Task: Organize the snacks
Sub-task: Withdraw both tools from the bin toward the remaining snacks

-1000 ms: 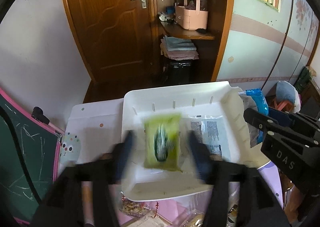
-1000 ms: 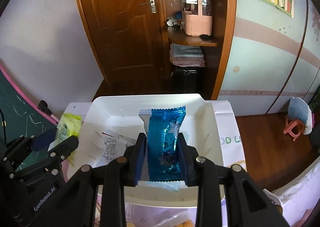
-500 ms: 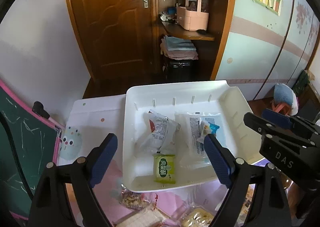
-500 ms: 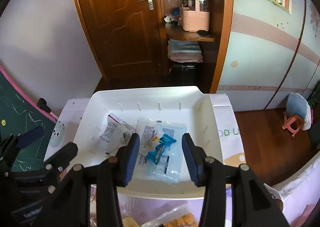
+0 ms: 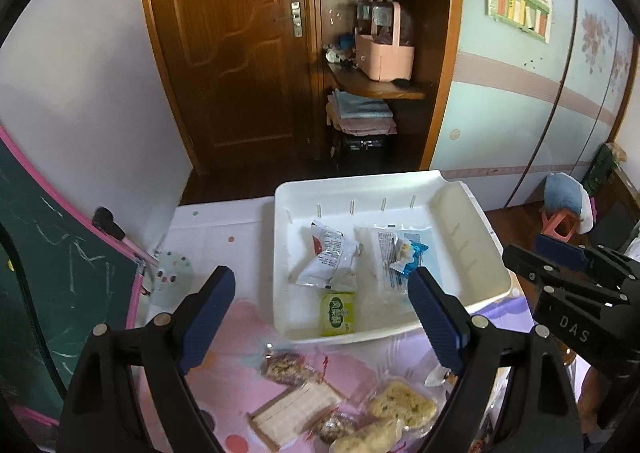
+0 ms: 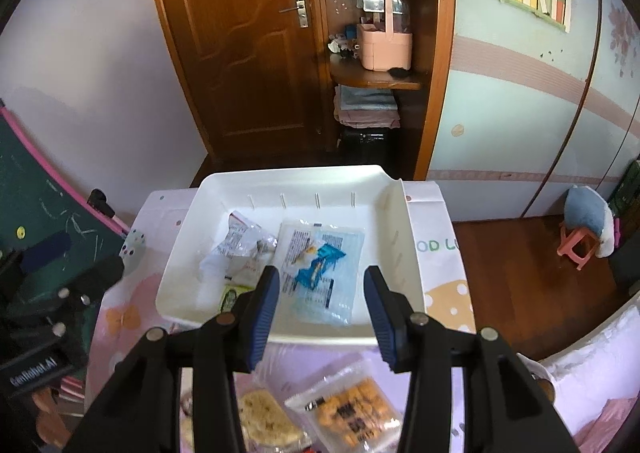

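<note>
Both grippers hang empty above the near edge of the white tray (image 5: 468, 213); the left gripper (image 5: 320, 317) has its jaws wide apart with nothing between them, having just been opening; the right gripper (image 6: 318, 301) has its jaws moderately apart, likewise just opened and bare. The snacks they appear to have let go lie in the tray: a small green packet (image 5: 337, 313) near the front wall, a white pouch (image 5: 328, 261) behind it, and a blue-wrapped sweet (image 6: 318, 265) resting on a clear flat packet (image 6: 320, 273). The step in hand looks like the pause between one drop and the next pick; several snacks remain outside the tray on the pink cloth (image 5: 240, 337) in front of it, among them a wafer bar (image 5: 296, 413), a round rice cake (image 5: 400, 405) and a bag of orange crackers (image 6: 352, 413). The next move probably calls for each gripper to draw back and dip toward one of these loose packets, squaring its jaws across the narrow side; the thin, slippery wrappers may slide or crumple, so a centred bite seems wise.
</note>
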Demonstrator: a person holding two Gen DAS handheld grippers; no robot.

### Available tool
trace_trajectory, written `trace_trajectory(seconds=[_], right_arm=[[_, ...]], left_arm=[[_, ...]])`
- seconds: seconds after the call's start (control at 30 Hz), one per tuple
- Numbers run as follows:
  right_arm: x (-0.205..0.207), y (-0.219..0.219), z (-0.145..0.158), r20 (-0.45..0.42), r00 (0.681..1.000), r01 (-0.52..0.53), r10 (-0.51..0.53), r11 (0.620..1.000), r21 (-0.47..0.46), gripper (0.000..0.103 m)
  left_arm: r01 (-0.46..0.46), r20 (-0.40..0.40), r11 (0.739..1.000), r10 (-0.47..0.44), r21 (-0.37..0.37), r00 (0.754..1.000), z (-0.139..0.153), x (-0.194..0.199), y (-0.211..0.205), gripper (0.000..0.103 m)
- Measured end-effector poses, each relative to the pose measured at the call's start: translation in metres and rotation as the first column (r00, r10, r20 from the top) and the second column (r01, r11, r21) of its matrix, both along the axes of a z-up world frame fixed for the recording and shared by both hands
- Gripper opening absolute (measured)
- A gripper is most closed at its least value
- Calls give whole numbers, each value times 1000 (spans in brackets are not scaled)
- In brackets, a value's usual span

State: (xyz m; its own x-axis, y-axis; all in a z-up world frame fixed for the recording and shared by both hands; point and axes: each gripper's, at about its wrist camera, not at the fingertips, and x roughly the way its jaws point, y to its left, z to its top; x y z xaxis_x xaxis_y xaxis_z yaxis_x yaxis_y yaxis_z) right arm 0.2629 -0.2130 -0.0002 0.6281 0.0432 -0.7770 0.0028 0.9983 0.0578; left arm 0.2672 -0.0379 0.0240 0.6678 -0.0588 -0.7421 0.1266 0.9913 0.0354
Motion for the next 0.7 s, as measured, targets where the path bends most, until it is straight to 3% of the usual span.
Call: trace_trajectory(seconds=[0.33,0.7], right_arm=[[-58,5,36,57,997,-46,48,998,-45,44],[-116,14,47,87,988,-117,126,988,-104,48]], left_arm=[[33,98,999,-34,19,995,48,-65,10,92],[101,146,994,-106,46,984,63,-130,13,95]])
